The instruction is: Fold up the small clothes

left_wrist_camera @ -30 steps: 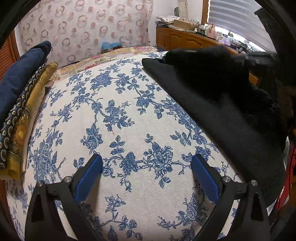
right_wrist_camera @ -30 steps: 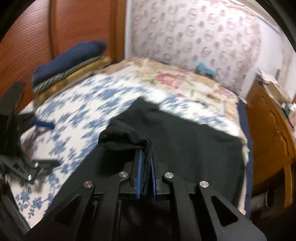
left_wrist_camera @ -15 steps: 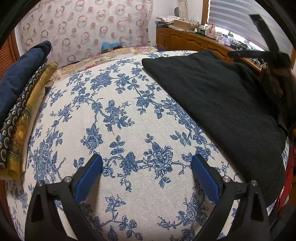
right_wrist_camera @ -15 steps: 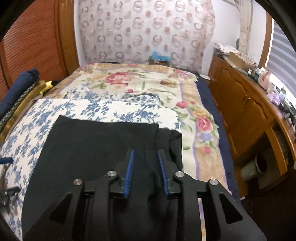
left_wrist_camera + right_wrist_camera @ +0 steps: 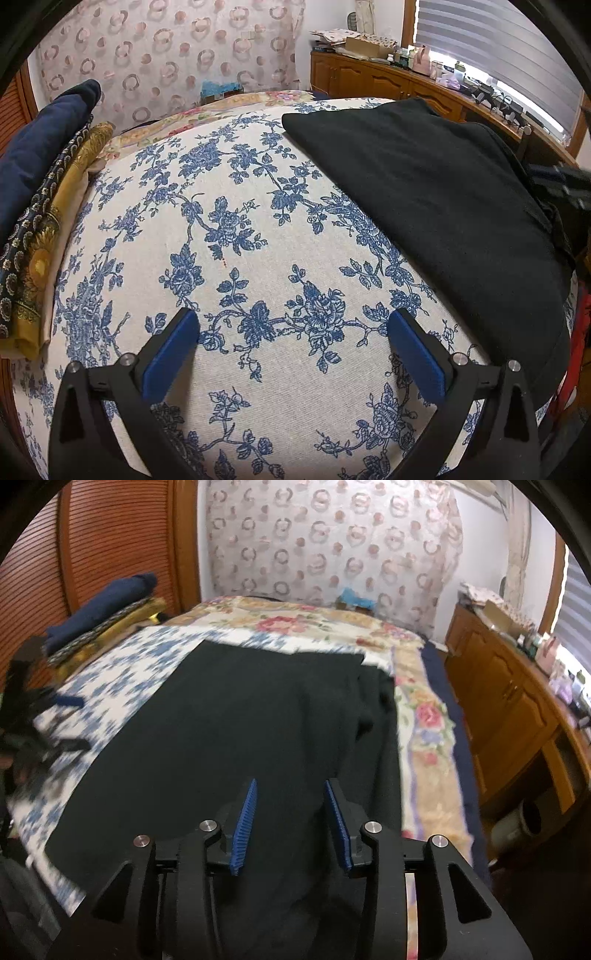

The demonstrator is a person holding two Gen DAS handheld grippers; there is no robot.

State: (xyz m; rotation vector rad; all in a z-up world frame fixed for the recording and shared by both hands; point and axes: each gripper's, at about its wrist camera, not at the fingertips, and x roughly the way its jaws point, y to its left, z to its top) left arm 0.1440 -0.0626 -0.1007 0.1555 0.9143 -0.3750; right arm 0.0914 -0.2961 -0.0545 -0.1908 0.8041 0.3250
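Right tongs [image 5: 290,821]: blue ribbed pads partly apart, jaws just been opening, nothing gripped; the black garment [image 5: 229,738] lies beneath and between them, released.

Left tongs [image 5: 293,349]: jaws spread wide, empty, poised over bare blue-floral cloth [image 5: 229,229] near the front edge of the bed.

Black garment: spread flat on the blue-floral cloth along the bed's right side, its far edge straight, a looser layer bunched at its right edge by the floral bedspread [image 5: 424,716].

Folded stack [image 5: 33,206]: navy piece on top, patterned navy and mustard-gold pieces under it, at the bed's left edge against the wooden slatted panel [image 5: 110,542].

Beyond: ring-patterned curtain [image 5: 332,542] at the bed's far end; wooden cabinet [image 5: 506,709] along the right, small items on top.
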